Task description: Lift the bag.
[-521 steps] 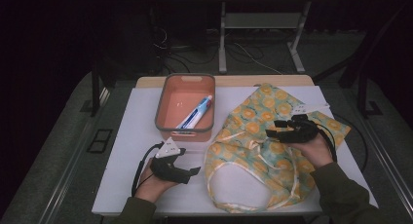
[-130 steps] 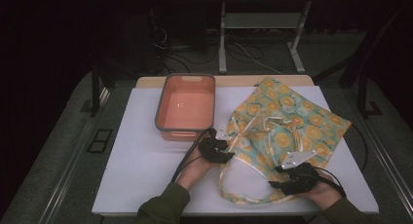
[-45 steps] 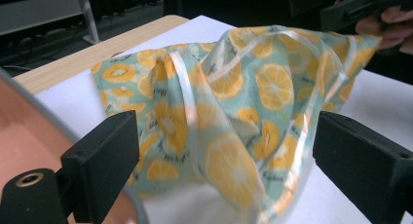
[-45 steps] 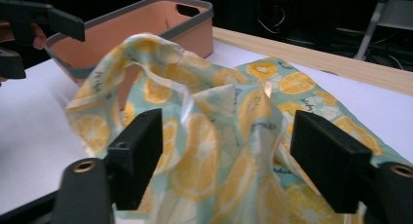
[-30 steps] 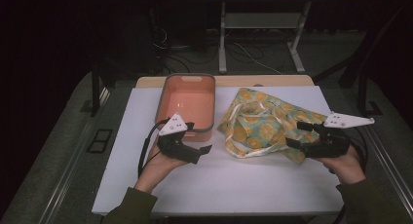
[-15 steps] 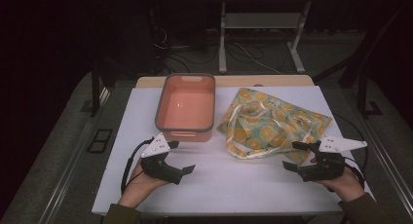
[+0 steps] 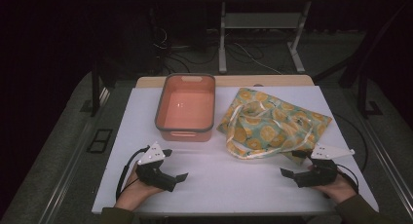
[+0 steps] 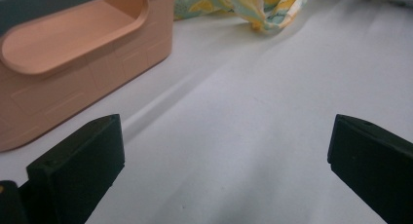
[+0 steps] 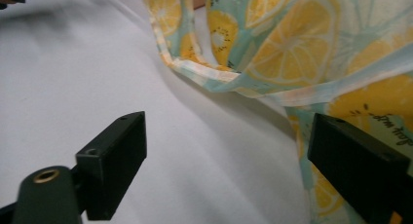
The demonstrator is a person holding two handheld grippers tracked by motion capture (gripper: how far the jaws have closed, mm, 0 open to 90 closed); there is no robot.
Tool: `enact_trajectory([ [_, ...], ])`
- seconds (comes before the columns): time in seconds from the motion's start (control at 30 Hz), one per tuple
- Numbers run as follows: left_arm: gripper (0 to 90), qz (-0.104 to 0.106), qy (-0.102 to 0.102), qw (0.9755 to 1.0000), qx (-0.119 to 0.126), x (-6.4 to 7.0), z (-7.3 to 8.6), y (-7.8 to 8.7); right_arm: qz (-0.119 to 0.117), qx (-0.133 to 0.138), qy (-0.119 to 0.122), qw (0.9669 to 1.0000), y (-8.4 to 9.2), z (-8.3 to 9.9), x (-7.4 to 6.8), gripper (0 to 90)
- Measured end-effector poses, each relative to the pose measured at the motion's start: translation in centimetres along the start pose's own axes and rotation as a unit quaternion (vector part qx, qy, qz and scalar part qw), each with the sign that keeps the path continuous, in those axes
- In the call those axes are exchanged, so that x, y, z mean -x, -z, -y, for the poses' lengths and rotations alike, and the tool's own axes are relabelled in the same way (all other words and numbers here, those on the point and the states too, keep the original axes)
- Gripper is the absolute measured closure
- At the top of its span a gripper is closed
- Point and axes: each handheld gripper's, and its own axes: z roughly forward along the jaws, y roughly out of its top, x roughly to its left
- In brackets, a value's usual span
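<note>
I count two tools, one in each of my hands, one salmon-coloured bin [image 7: 186, 107] and one fruit-print cloth bag [image 7: 272, 124], all on the white worktop [image 7: 229, 175]. My left tool [image 7: 178, 177] lies low near the front edge, well apart from the bin, its jaws spread wide with nothing between them. My right tool [image 7: 286, 174] sits just in front of the bag's near corner; its jaws have just been opening and stand wide, gripping nothing.

The high view gives me the whole layout: bin at the back left, bag to its right with pale handles looped across it, the two close but whether touching I cannot tell. It also shows the bin's inside, bare.

The left gripper view puts my left tool [image 8: 224, 156] over plain white cloth, with the bin's wall and its oval handle recess at upper left, and a fold of the bag far off. The right gripper view sets my right tool [image 9: 226, 156] close to the bag's hem, where lemon and kiwi slices and some small print appear; that print is too small to read.

The bag's contents are hidden. Both gripper views cut off the bin's rim and most of the bag.
</note>
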Motion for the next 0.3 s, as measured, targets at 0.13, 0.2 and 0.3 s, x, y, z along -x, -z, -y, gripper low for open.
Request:
enact_trajectory([
  [0.13, 0.0, 0.002, 0.002, 1.0000, 0.000, 0.06, -0.03, -0.06, 0.000, 0.001, -0.001, 1.0000, -0.10, 0.02, 0.02, 14.0],
  [0.2, 0.0, 0.001, 0.003, 1.0000, 0.001, 0.03, -0.04, -0.03, 0.001, 0.000, 0.001, 1.0000, -0.16, 0.00, -0.09, 14.0],
  [0.3, 0.0, 0.002, 0.005, 1.0000, 0.001, 0.02, -0.05, 0.00, 0.000, -0.001, 0.003, 1.0000, -0.23, 0.01, -0.10, 14.0],
])
